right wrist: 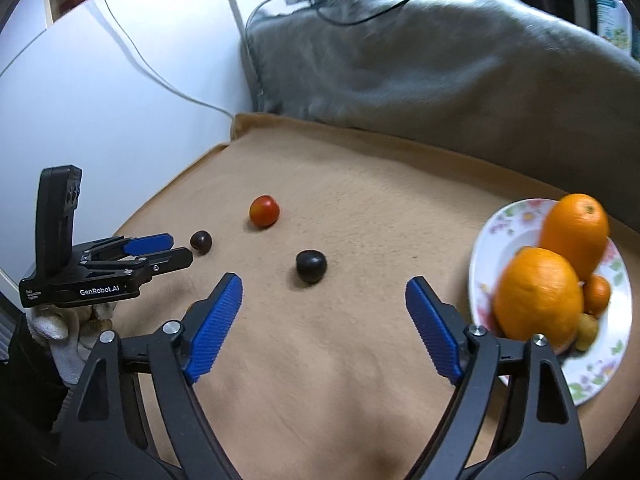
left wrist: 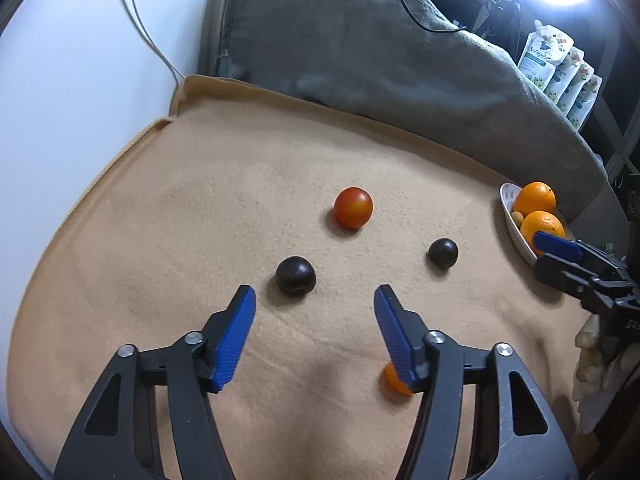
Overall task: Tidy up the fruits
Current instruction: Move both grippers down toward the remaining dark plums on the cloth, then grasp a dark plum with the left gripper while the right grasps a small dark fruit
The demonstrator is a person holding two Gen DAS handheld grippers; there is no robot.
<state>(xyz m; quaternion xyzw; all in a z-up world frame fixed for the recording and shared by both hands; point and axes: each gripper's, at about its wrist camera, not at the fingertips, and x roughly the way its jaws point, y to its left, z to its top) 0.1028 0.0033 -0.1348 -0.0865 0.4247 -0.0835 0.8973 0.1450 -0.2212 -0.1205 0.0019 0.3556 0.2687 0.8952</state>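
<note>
A red-orange fruit (left wrist: 353,207) and two dark plums (left wrist: 295,275) (left wrist: 443,253) lie on the tan blanket (left wrist: 180,208). A small orange fruit (left wrist: 394,380) lies partly hidden behind my left gripper's right finger. My left gripper (left wrist: 315,294) is open and empty, just short of the nearer plum. My right gripper (right wrist: 323,282) is open and empty; a plum (right wrist: 311,265) lies just ahead of it and a flowered plate (right wrist: 504,220) with two oranges (right wrist: 538,294) and smaller fruits is to its right. The red fruit (right wrist: 264,211) and the other plum (right wrist: 201,242) lie farther off.
A grey cushion (left wrist: 360,52) lines the blanket's far edge. A white wall (left wrist: 80,60) with cables is on the left. Packaged pouches (left wrist: 560,76) stand at the far right. The left gripper (right wrist: 176,250) shows in the right wrist view; the right gripper (left wrist: 550,250) shows by the plate (left wrist: 516,228).
</note>
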